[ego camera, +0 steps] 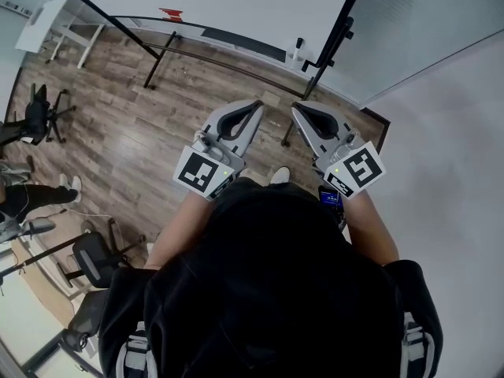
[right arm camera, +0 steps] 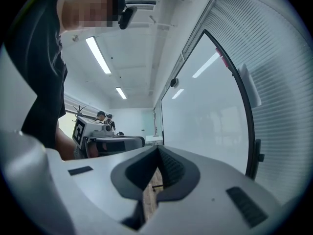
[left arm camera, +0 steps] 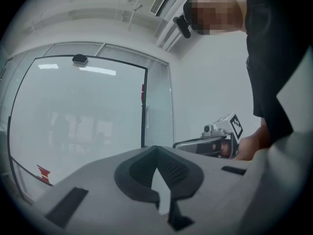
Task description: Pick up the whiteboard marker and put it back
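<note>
A wood floor (ego camera: 134,132) fills the upper left of the head view, and a glass wall (ego camera: 425,30) takes the upper right. The person (ego camera: 268,290), in dark clothing, fills the lower centre. At the centre of the frame the left gripper (ego camera: 253,107) and right gripper (ego camera: 299,110) sit side by side, apart, both pointing level toward the top edge. Each gripper view shows its jaws closed tip to tip, with nothing between them. An office chair (ego camera: 93,260) stands at the lower left. The marker shows in no view, so its place cannot be told.
</note>
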`<act>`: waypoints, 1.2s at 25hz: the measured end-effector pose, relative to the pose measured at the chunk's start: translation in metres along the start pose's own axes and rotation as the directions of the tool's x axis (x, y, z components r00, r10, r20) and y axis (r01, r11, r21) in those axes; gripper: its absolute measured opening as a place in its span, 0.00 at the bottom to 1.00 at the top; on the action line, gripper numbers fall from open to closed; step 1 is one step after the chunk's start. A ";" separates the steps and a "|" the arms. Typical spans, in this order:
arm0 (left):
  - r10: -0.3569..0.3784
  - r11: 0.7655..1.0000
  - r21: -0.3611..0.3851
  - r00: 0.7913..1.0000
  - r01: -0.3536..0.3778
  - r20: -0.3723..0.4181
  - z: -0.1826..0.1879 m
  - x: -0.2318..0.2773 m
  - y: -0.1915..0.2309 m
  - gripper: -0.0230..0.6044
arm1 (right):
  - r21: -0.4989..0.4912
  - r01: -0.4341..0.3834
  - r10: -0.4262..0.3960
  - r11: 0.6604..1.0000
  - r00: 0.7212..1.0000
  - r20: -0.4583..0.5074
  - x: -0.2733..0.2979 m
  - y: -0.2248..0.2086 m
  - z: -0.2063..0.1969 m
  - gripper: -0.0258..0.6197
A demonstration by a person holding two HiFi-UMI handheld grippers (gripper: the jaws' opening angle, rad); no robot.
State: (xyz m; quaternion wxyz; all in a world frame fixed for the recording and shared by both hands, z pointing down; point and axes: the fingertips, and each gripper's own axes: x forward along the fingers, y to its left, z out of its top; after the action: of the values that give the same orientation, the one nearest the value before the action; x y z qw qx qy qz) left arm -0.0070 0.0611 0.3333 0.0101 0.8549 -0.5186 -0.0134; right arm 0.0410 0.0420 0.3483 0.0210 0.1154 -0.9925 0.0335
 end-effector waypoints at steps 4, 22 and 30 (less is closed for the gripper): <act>-0.018 1.000 -0.011 1.000 0.018 0.009 -0.003 0.014 0.003 0.04 | 0.027 0.017 -0.017 0.999 1.000 -0.010 0.000 -0.017 -0.010 0.03; -0.280 0.960 -0.046 0.959 0.278 -0.049 -0.041 0.099 0.103 0.04 | 0.073 0.326 -0.320 0.943 0.944 -0.084 0.064 -0.117 -0.040 0.03; -0.423 0.906 -0.064 0.903 0.419 -0.079 -0.074 0.134 0.149 0.04 | 0.125 0.495 -0.473 0.860 0.864 -0.175 0.092 -0.161 -0.077 0.03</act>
State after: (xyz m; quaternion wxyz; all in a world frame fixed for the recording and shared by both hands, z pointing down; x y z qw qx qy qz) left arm -0.0752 -0.1265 0.4101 0.0502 0.9458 -0.3205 0.0121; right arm -0.0087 -0.1299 0.4401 0.0877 0.3601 -0.9213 0.1172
